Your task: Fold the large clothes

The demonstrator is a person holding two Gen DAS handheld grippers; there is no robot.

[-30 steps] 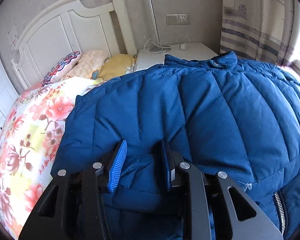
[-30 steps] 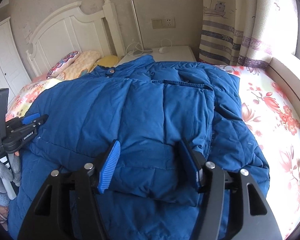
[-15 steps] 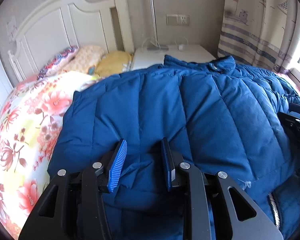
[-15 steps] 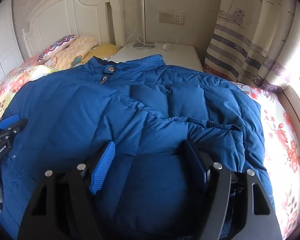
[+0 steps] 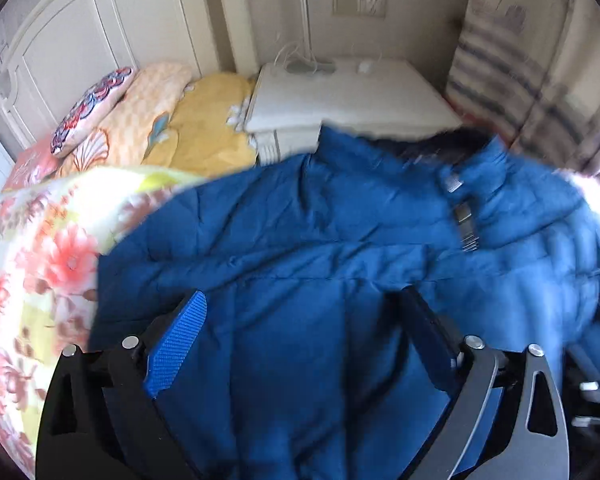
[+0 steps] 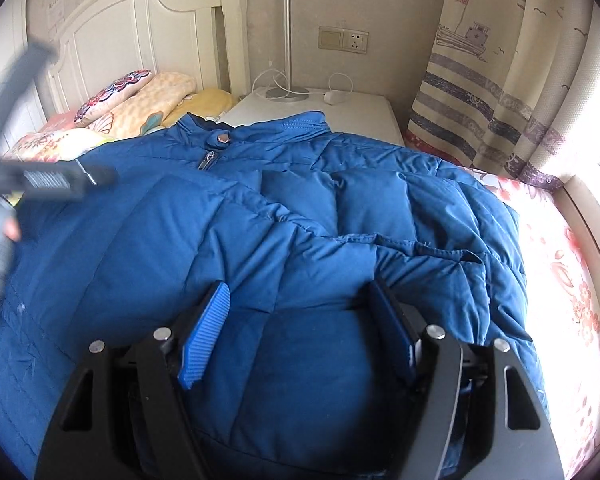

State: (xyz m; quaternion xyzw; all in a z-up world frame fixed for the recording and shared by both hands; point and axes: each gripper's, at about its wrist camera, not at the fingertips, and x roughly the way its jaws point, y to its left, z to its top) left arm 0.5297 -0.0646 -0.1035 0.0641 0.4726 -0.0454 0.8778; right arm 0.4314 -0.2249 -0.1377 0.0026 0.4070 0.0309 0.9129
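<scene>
Over the bed, through the left wrist camera, I see my left gripper (image 5: 300, 312) with its jaws opening wide above the blue down jacket (image 5: 340, 240); fabric lies between them but the pads are not pressing it. The view is blurred. I judge a side fold has just been let go, and the next move calls for a fresh hold lower on the jacket. It lies on the floral bedspread (image 5: 40, 260), with pillows (image 5: 148, 120) and a white nightstand (image 5: 352, 96) beyond.

Through the right wrist camera, my right gripper (image 6: 300, 320) stands spread over a puffy folded panel, nothing pinched. The jacket's collar snap (image 6: 221, 137) faces the headboard (image 6: 140, 32). A striped curtain (image 6: 500, 92) hangs on the right, and a lamp pole (image 6: 287, 32) stands on the nightstand.
</scene>
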